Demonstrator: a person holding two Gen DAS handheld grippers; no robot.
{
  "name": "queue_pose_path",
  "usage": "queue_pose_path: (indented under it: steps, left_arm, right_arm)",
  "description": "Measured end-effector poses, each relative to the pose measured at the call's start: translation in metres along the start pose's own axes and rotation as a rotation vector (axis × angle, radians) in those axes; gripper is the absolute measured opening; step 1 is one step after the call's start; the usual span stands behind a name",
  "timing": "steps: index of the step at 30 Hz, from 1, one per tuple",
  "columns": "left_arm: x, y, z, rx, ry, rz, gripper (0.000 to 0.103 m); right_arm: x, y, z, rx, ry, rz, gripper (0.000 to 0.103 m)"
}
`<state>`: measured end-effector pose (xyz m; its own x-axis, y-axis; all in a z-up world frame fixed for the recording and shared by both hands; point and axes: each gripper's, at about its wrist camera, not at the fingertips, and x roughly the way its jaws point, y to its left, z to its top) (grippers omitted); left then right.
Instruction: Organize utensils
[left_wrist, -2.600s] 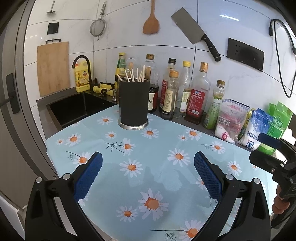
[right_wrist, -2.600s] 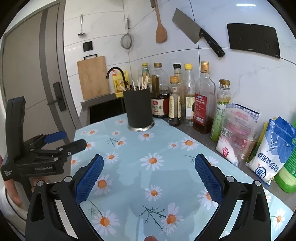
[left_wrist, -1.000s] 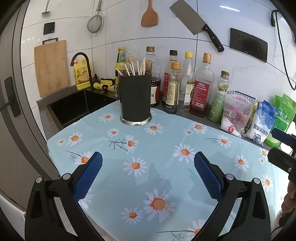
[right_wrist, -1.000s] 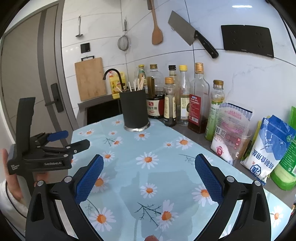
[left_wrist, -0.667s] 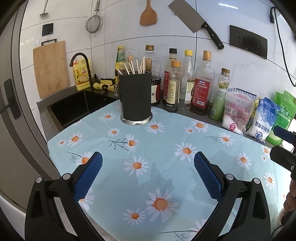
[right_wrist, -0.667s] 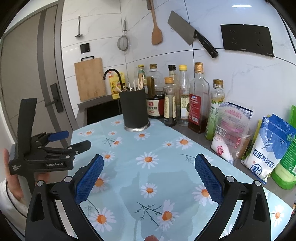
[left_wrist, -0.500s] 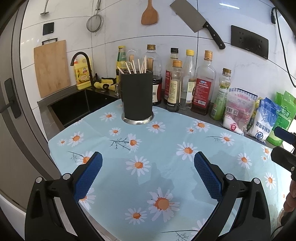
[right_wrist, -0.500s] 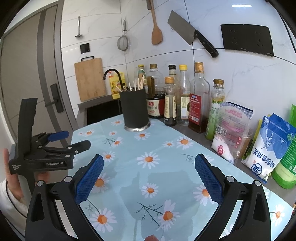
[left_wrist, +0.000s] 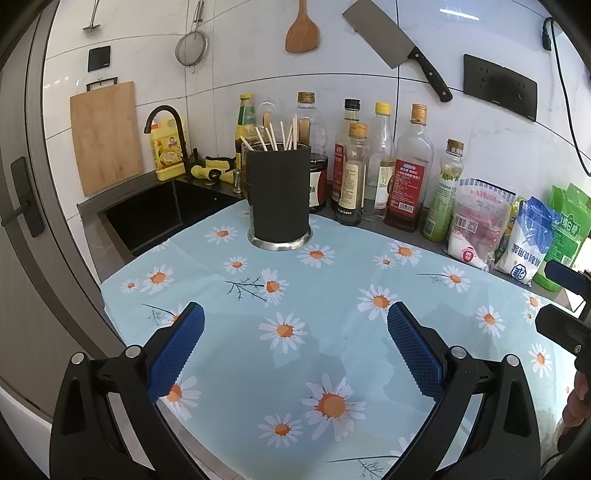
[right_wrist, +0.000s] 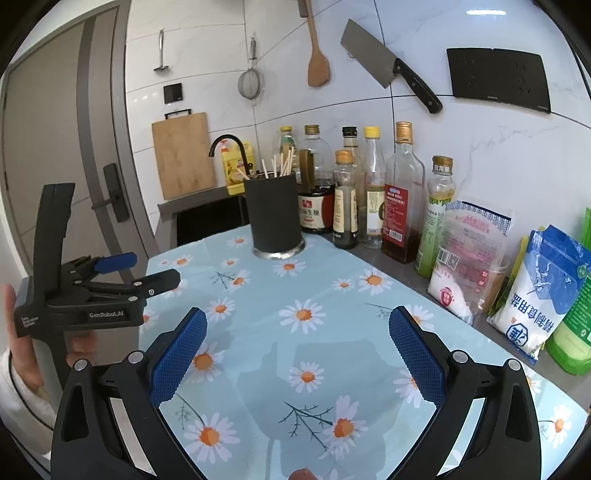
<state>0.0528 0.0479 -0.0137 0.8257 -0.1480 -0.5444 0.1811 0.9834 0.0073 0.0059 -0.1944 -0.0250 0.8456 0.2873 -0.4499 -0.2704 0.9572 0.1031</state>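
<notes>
A black utensil holder (left_wrist: 277, 192) with several wooden chopsticks (left_wrist: 284, 134) standing in it sits at the far edge of the daisy-print cloth (left_wrist: 325, 295); it also shows in the right wrist view (right_wrist: 273, 216). My left gripper (left_wrist: 295, 347) is open and empty, held above the near part of the cloth. My right gripper (right_wrist: 295, 354) is open and empty above the cloth. The left gripper also shows at the left of the right wrist view (right_wrist: 122, 273). No loose utensils lie on the cloth.
A row of sauce bottles (left_wrist: 380, 170) and food bags (left_wrist: 517, 236) lines the wall behind the cloth. A black sink (left_wrist: 155, 218) with a faucet lies far left. A cleaver (left_wrist: 399, 48), spatula (left_wrist: 301, 33), strainer and cutting board (left_wrist: 105, 136) hang on the wall.
Both grippers have drifted slightly back and up from the counter; the holder looks a little farther off. Both stay open and empty.
</notes>
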Motion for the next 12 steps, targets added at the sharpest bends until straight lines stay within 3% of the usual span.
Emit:
queue_pose_path:
  steps: [12]
  left_arm:
    - [-0.003, 0.011, 0.000, -0.030, 0.002, -0.026, 0.097]
  right_arm:
    - [0.002, 0.005, -0.001, -0.006, 0.009, -0.008, 0.095]
